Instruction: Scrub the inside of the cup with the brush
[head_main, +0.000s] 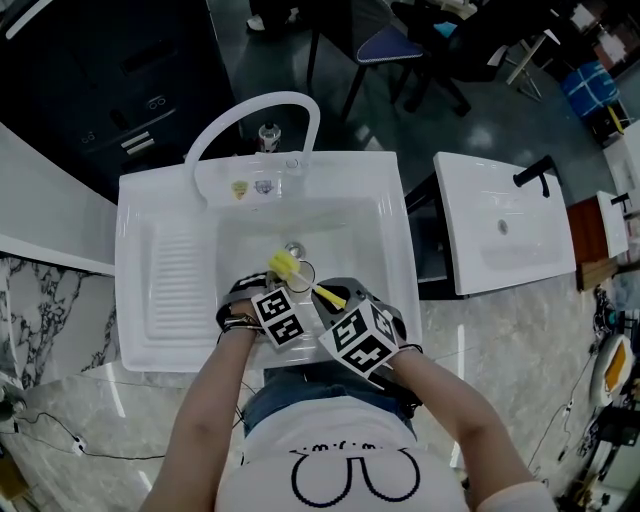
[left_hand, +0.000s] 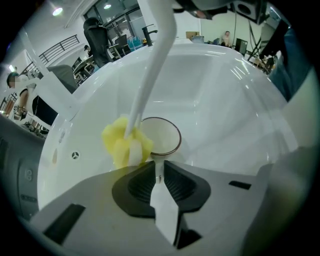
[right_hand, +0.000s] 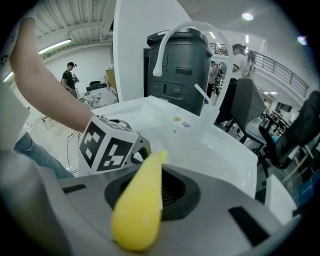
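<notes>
Holding the cup (left_hand: 162, 137) over the basin of the sink (head_main: 140, 300), the left tool (left_hand: 159, 169) is pointing steeply down. Its jaws are standing nearly together, clamping a thin white strip that meets the cup's near rim, apparently the handle. This grip is leaving the mouth facing up and unobstructed, so that the brush can be entering from above. Whether the cup is touching the basin floor cannot be told.

The brush (left_hand: 125, 145) is crossing the scene from the right. Its yellow sponge head is lying against the left side of the brown rim, overlapping it, and not down inside the cup. The white shaft (left_hand: 150, 75) is rising away from the head at a slant, which is letting the head swing over the mouth without meeting the left tool.

The right tool (right_hand: 161, 170) is closing its jaws on the yellow handle (right_hand: 140, 205), with the thick end projecting back toward the camera. Gripping that end is giving the long reach needed for the cup's bottom. In the head view, both tools are working close together above the drain, so any drips are falling into the sink.

By judgement, the scrubbing stroke is not in contact with the inner wall at this moment. The head needs moving right and down into the mouth.
</notes>
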